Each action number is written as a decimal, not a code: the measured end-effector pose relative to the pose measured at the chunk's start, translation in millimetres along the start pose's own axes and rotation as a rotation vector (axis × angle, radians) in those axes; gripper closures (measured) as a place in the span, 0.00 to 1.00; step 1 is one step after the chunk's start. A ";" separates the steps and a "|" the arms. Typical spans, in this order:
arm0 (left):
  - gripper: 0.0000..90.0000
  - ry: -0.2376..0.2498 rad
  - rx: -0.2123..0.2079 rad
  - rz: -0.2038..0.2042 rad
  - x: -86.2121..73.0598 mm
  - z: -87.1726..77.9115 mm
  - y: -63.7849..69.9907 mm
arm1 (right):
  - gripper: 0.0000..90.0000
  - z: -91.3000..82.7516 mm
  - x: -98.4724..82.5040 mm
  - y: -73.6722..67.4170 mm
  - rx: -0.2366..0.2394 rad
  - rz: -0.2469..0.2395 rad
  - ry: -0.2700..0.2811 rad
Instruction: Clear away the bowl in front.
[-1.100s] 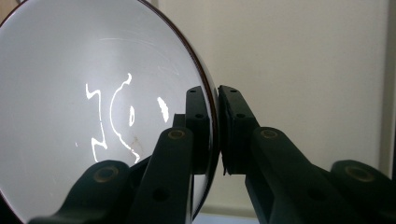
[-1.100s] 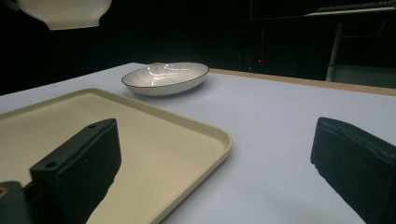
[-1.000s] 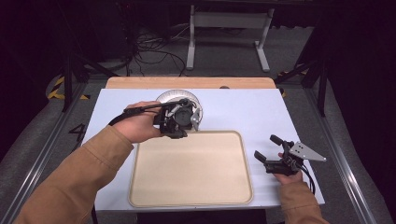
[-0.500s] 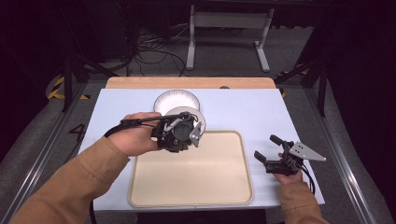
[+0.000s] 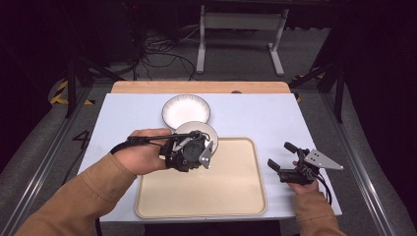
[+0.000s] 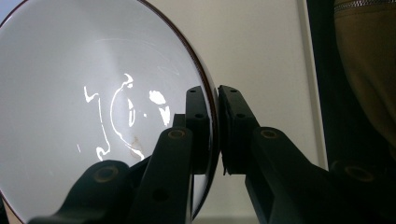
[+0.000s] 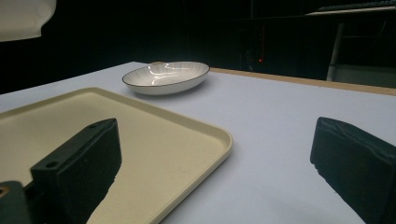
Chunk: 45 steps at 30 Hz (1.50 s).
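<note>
Nearest the person is a cream tray (image 5: 236, 196), smooth matte plastic with rounded corners and a low raised rim, sitting on the pale blue bench (image 5: 255, 118). The left gripper (image 5: 204, 147) hangs over the tray's far-left corner with a glossy white bowl (image 5: 196, 130) (thin dark line round the rim). In the left gripper view the black fingers (image 6: 198, 121) are pinching the bowl's (image 6: 93, 107) wall, one inside, one outside, the rim running between them. The right gripper (image 5: 281, 156) sits just right of the tray, low over the bench, its fingers (image 7: 79, 168) spread wide with nothing between them. Farther back, a second shallow white dish (image 5: 187, 109) with faint ribbing rests on the bench, just beyond the held bowl.
</note>
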<state>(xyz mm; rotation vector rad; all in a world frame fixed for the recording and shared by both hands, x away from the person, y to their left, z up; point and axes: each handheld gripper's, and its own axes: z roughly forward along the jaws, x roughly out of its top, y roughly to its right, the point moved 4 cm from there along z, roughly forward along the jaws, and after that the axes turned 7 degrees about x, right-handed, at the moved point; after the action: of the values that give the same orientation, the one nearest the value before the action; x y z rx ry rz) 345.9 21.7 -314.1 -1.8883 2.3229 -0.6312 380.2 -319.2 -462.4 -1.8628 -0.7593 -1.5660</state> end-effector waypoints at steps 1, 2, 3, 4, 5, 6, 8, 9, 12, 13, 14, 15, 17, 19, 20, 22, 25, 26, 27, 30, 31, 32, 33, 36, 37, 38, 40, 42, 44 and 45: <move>0.93 0.000 -0.005 0.004 0.2 2.5 1.4 | 0.03 0.0 0.0 0.0 0.000 0.000 0.000; 0.93 0.000 -0.008 0.003 0.2 4.7 2.8 | 0.03 0.0 0.0 0.0 0.001 0.000 0.000; 0.93 0.008 -0.010 0.002 0.3 7.4 4.0 | 0.03 0.0 0.0 0.0 0.001 0.000 0.000; 0.93 0.001 -0.014 0.006 0.2 9.3 4.9 | 0.03 0.0 0.0 -0.1 0.001 0.000 0.000; 0.93 0.004 -0.021 0.004 0.2 12.0 5.7 | 0.03 0.0 0.0 -0.1 0.002 -0.001 0.000; 0.93 0.004 -0.022 0.004 0.1 14.6 6.6 | 0.03 0.0 0.0 -0.2 0.002 -0.001 -0.001; 0.93 0.000 -0.032 -0.002 -0.1 21.9 9.4 | 0.03 0.0 0.0 -0.1 0.002 -0.001 0.000; 0.93 0.003 -0.036 0.002 -0.1 23.8 9.9 | 0.03 0.0 0.0 -0.1 0.002 -0.001 0.000; 0.93 0.005 -0.047 -0.001 -0.4 27.5 11.5 | 0.03 0.0 0.0 -0.1 0.002 -0.001 0.000; 0.93 0.005 -0.051 0.000 -0.6 29.6 12.6 | 0.03 0.0 0.0 -0.2 0.002 0.000 -0.001; 0.93 0.004 -0.052 -0.006 -0.7 31.2 13.8 | 0.03 0.0 0.0 -0.2 0.003 -0.001 -0.001; 0.93 0.005 -0.056 -0.004 -0.8 33.2 14.7 | 0.03 0.0 0.0 -0.2 0.003 -0.001 -0.001; 0.93 0.005 -0.063 0.000 -0.9 35.9 16.2 | 0.03 0.1 0.0 -0.1 0.002 -0.001 -0.001; 0.93 -0.002 -0.065 -0.006 -1.0 38.5 18.1 | 0.03 0.1 0.0 -0.2 0.002 -0.001 -0.001; 0.93 -0.003 -0.065 0.005 -0.8 39.4 18.0 | 0.03 0.1 0.0 -0.2 0.003 -0.001 -0.001; 0.93 0.002 -0.071 0.000 -0.3 42.2 19.6 | 0.03 0.1 0.0 -0.2 0.003 -0.001 -0.001; 0.93 -0.006 -0.081 0.007 0.6 46.5 21.2 | 0.03 0.1 0.0 -0.2 0.003 -0.001 -0.001; 0.93 -0.008 -0.085 0.016 0.8 47.7 21.2 | 0.03 0.1 0.0 -0.2 0.003 -0.002 -0.001; 0.93 -0.009 -0.088 0.005 1.0 49.4 22.7 | 0.03 0.1 0.0 -0.2 0.003 -0.002 -0.001; 0.93 -0.011 -0.102 0.013 2.2 55.4 24.0 | 0.03 0.2 0.0 -0.2 0.003 -0.002 -0.002; 0.93 -0.011 -0.106 0.018 2.5 56.9 24.1 | 0.03 0.2 0.0 -0.3 0.003 -0.002 -0.002; 0.93 -0.012 -0.108 0.023 2.9 58.9 23.8 | 0.03 0.2 0.0 -0.2 0.003 -0.002 -0.002; 0.93 -0.012 -0.108 0.021 3.0 60.5 23.9 | 0.03 0.2 0.0 -0.2 0.003 -0.003 -0.002; 0.93 -0.018 -0.109 0.020 3.0 65.4 24.2 | 0.03 0.2 0.0 -0.3 0.003 -0.003 -0.002; 0.93 -0.023 -0.112 0.019 2.8 67.5 24.8 | 0.03 0.2 0.0 -0.3 0.003 -0.003 -0.002; 0.93 -0.028 -0.116 0.013 2.5 69.1 26.3 | 0.03 0.2 0.0 -0.3 0.003 -0.003 -0.002; 0.93 -0.025 -0.119 0.016 1.5 73.5 27.8 | 0.03 0.2 0.0 -0.3 0.004 -0.002 -0.002; 0.93 -0.028 -0.126 0.006 0.0 76.6 29.0 | 0.03 0.2 0.0 -0.3 0.004 -0.001 -0.002; 0.93 -0.032 -0.129 0.009 -1.1 79.1 28.6 | 0.03 0.2 0.0 -0.3 0.004 -0.002 -0.002; 0.93 -0.028 -0.132 0.005 -1.5 80.8 28.9 | 0.03 0.2 0.0 -0.2 0.003 -0.002 -0.002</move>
<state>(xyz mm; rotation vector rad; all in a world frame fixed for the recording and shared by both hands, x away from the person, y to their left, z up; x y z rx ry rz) 345.2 6.4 -398.5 -1.9310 2.4065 -0.4581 380.2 -318.9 -462.4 -1.8622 -0.7644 -1.5633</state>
